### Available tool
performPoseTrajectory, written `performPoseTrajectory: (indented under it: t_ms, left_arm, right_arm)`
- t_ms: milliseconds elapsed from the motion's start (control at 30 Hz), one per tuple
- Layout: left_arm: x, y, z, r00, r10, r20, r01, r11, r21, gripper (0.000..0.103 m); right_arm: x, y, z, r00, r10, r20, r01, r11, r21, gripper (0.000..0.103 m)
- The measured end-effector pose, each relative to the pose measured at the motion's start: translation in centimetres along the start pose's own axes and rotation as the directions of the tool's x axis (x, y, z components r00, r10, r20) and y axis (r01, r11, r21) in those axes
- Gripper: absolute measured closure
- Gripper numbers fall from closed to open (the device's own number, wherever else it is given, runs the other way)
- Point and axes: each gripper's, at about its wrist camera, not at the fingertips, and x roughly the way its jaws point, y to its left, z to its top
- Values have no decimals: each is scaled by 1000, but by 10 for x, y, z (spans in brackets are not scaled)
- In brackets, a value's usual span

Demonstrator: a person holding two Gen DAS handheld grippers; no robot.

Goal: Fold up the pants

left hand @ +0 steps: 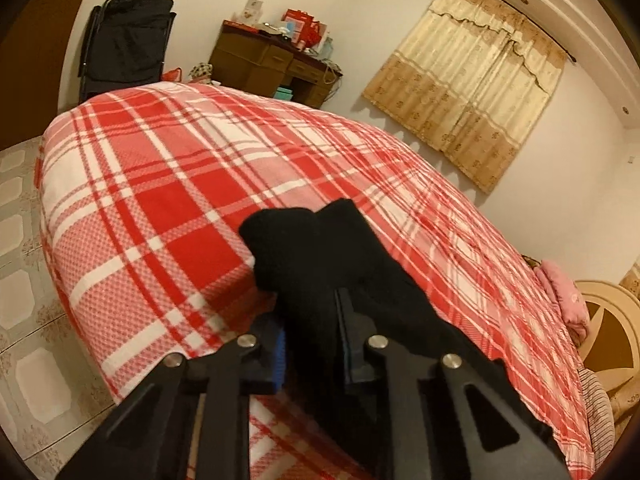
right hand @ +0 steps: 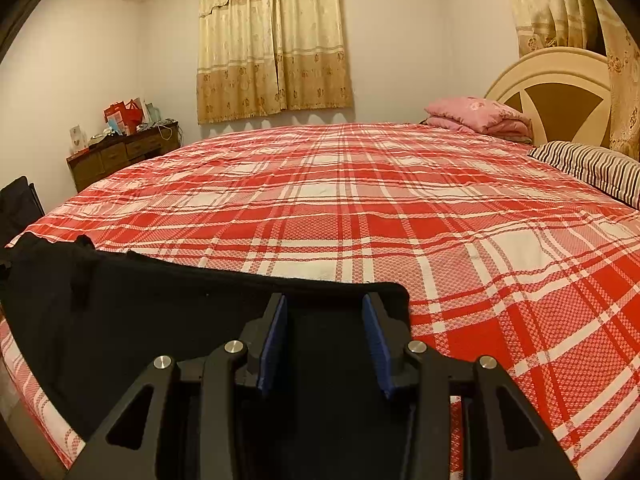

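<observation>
Black pants (right hand: 160, 312) lie spread along the near edge of a bed with a red and white plaid sheet (right hand: 360, 200). My right gripper (right hand: 325, 300) rests over the right end of the pants. Its blue pads (right hand: 274, 344) stand apart, with flat black cloth showing between and under them. In the left wrist view a bunched fold of the pants (left hand: 320, 248) sticks up out of my left gripper (left hand: 310, 312), which is shut on it. The cloth hides that gripper's fingertips, and only a strip of one blue pad (left hand: 280, 360) shows. The plaid sheet (left hand: 160, 200) spreads out beyond.
A striped pillow (right hand: 592, 168), a folded pink blanket (right hand: 476, 116) and a round headboard (right hand: 552, 92) are at the bed's right end. A brown dresser (left hand: 272, 64) with clutter and a black folding chair (left hand: 124, 44) stand by the far wall. Tiled floor (left hand: 20, 280) lies left of the bed.
</observation>
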Motion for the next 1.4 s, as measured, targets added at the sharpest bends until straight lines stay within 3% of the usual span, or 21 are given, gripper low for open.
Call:
performPoseTrajectory:
  t_ms: [233, 333, 467, 567, 833, 933, 1033, 1133, 1200, 1300, 1400]
  left_arm:
    - [-21, -34, 6, 997, -54, 47, 47, 990, 132, 84]
    - [-35, -71, -1, 991, -121, 49, 106, 963, 250, 84]
    - [-56, -135, -31, 972, -233, 34, 193, 873, 448, 84]
    - [-61, -174, -58, 947, -319, -46, 298, 811, 504, 84]
    - [-77, -244, -140, 885, -423, -193, 434, 601, 672, 86]
    - [-78, -255, -165, 879, -422, -222, 439, 531, 725, 86]
    - [-82, -259, -188, 877, -423, -229, 424, 456, 782, 86]
    - [-88, -261, -202, 873, -430, -232, 413, 395, 821, 86]
    - [-89, -262, -205, 873, -428, -234, 410, 383, 828, 86]
    - [-88, -260, -205, 874, -422, -239, 411, 383, 827, 86]
    - [-88, -260, -210, 876, -416, -244, 409, 372, 833, 86]
  right_arm:
    - [-13, -22, 11, 998, 70, 2, -69, 981, 179, 61]
    - [-20, -32, 17, 997, 79, 8, -79, 969, 233, 61]
    - [-33, -40, 22, 991, 129, 21, -129, 954, 270, 61]
    - [-41, -38, 26, 990, 137, 28, -139, 955, 260, 61]
    - [-55, -51, 27, 984, 175, 40, -179, 934, 308, 61]
    - [-55, -53, 26, 967, 250, 41, -248, 905, 345, 61]
    - [-50, -52, 26, 927, 373, 41, -358, 846, 394, 61]
    - [-38, -45, 27, 862, 507, 25, -461, 762, 454, 61]
    - [-26, -36, 28, 811, 586, 2, -512, 706, 489, 60]
    - [-7, -23, 27, 757, 651, -47, -533, 658, 532, 50]
    - [6, -13, 30, 741, 668, -67, -534, 647, 544, 50]
